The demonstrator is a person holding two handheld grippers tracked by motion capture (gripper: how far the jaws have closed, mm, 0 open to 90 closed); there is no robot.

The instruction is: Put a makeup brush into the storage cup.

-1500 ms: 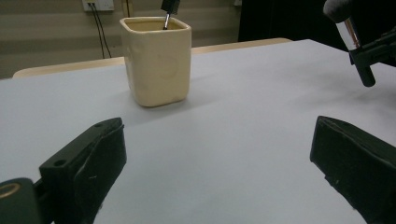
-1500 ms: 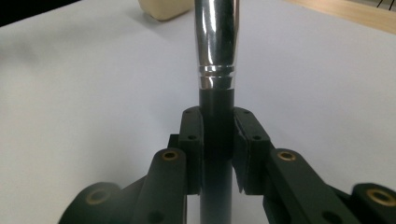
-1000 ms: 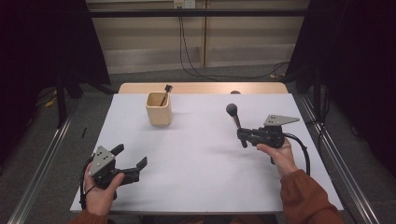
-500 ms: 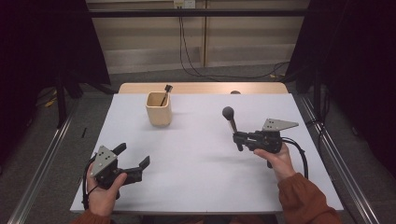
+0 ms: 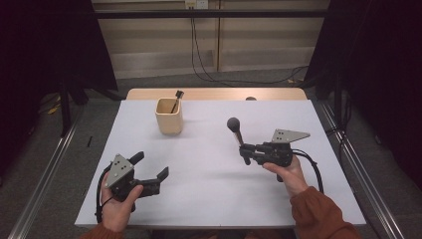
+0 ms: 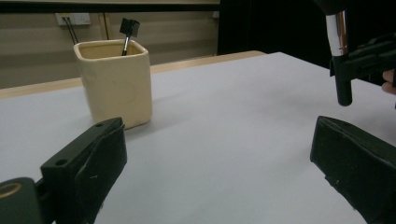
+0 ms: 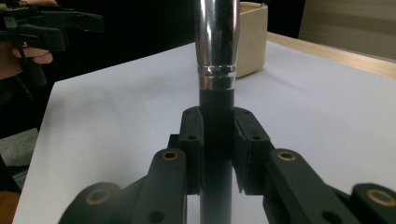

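Right gripper [image 5: 247, 152] clamped on makeup brush [image 5: 238, 133], held upright above table [image 5: 209, 199]; left gripper [image 5: 151, 169] jaws apart, empty.

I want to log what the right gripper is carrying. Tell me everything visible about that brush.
The brush is a makeup-type brush with a rounded dark grey head, a shiny silver metal ferrule and a black handle. It stands roughly upright, head up, tilted a little, lifted off the white table. The right gripper is shut on its handle just below the ferrule, pads pressing both sides. Nothing else touches it.
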